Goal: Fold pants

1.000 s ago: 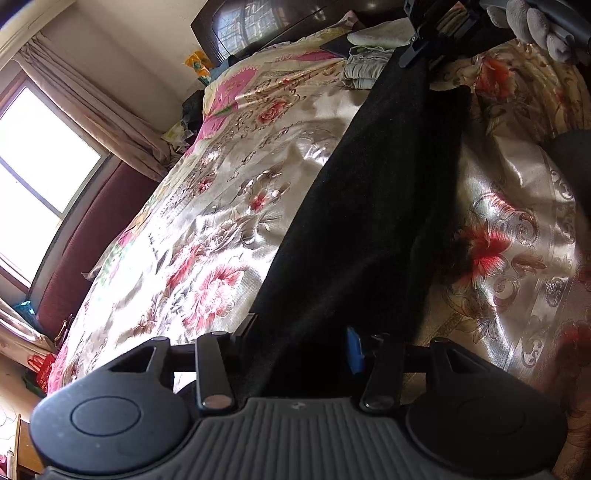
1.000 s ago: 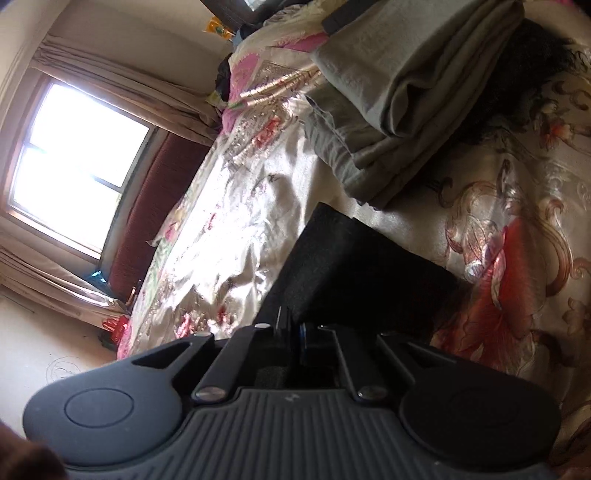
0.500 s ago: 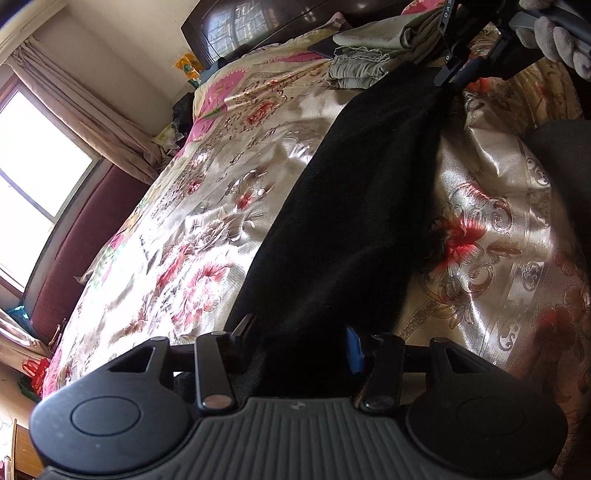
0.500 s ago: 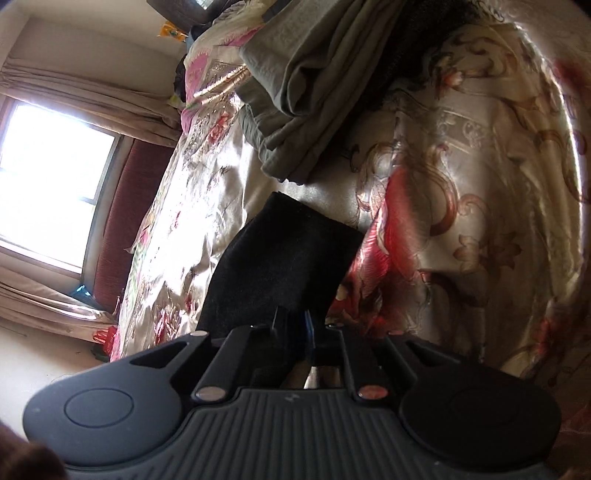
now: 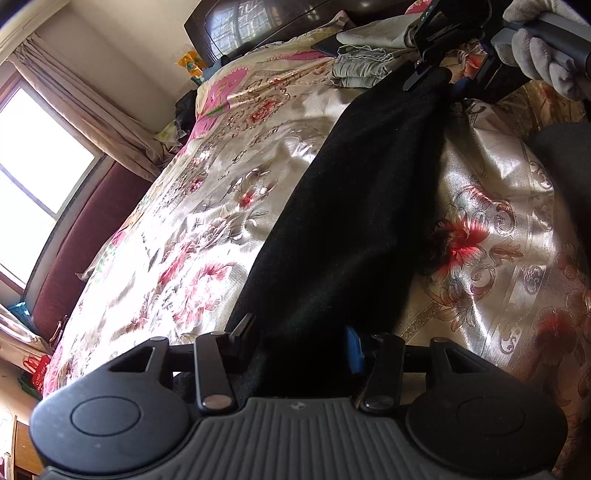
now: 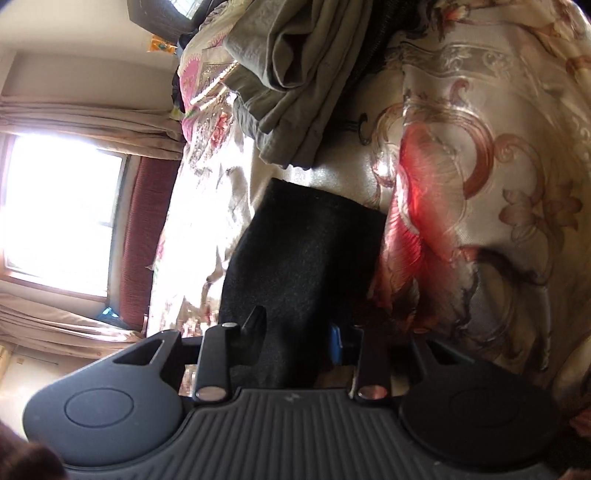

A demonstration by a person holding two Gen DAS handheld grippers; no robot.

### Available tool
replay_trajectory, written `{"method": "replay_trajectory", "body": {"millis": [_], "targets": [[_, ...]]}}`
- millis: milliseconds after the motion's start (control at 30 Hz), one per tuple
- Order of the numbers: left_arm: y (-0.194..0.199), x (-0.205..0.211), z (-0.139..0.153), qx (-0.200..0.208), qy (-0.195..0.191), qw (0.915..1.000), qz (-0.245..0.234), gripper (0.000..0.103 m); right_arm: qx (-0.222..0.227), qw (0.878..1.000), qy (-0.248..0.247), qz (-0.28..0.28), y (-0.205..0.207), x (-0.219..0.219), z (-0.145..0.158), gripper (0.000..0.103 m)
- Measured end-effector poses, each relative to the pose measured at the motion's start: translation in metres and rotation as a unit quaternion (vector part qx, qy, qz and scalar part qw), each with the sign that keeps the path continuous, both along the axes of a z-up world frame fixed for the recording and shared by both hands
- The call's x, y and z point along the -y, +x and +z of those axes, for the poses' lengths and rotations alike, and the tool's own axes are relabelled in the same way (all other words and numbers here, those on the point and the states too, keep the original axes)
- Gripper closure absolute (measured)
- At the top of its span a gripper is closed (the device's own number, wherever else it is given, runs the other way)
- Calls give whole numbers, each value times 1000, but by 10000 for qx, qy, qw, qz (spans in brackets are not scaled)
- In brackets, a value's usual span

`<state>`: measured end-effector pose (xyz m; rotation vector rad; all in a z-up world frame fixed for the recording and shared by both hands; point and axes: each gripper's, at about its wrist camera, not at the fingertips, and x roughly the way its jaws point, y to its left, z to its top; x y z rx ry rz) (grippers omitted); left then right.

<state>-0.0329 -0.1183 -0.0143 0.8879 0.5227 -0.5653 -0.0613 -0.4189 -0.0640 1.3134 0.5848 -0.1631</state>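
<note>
Black pants (image 5: pixel 354 206) lie in a long strip across the floral bedspread (image 5: pixel 207 229). Their near end runs between the fingers of my left gripper (image 5: pixel 297 338), which is shut on the bunched fabric. At the far end my right gripper (image 5: pixel 432 86), held by a gloved hand (image 5: pixel 539 62), sits low over the pants. In the right wrist view the pants (image 6: pixel 303 251) rest flat on the bedspread (image 6: pixel 480 184). The jaws of my right gripper (image 6: pixel 295 332) are opening, the cloth lying loose between them.
A pile of folded grey-green clothes (image 5: pixel 362 66) (image 6: pixel 295 81) sits just beyond the pants' far end. Behind it is a dark headboard (image 5: pixel 258 22). A window (image 5: pixel 33 177) and a dark red bench (image 5: pixel 85 236) lie left of the bed.
My right gripper sank toward the bed with the pants' far end, rolled, and its jaws parted from shut. The left gripper kept its hold.
</note>
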Motion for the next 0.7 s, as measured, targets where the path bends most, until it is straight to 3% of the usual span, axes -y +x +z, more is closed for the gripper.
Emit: {"method": "replay_trajectory", "body": {"millis": [67,200,400,433,467,500,600,633,700], "targets": [[0,-1,0,-7,1,10000,-15,40,167,9998,144,12,-8,-2,0,67],[0,0,-2,5,51,10000,-45,40,37,10000,23,-5,-13,-2,-5,71],[-1,2,-1,10,80,10000,-11,40,196,9997,87,-133,7,-3,-1,65],[-1,2,-2,-19,91,10000,-15,40,202,9996,-45,-195,10,-3,-1,76],[-1,3,-1,-54,107,9999,-26,40,86,9997,-121,-192,14,-1,-2,95],[-1,3,0,-60,123,9999,-42,40,-24,9999,-2,-155,18,2,-2,94],[-8,-1,18,57,2,9999,-128,40,809,9966,87,-84,9,9,37,95],[-13,-3,25,65,-72,9997,-229,40,1169,9930,-185,39,-1,8,62,95],[-21,-5,29,36,-92,9991,-419,31,1397,9877,-686,142,-18,5,90,95]]}}
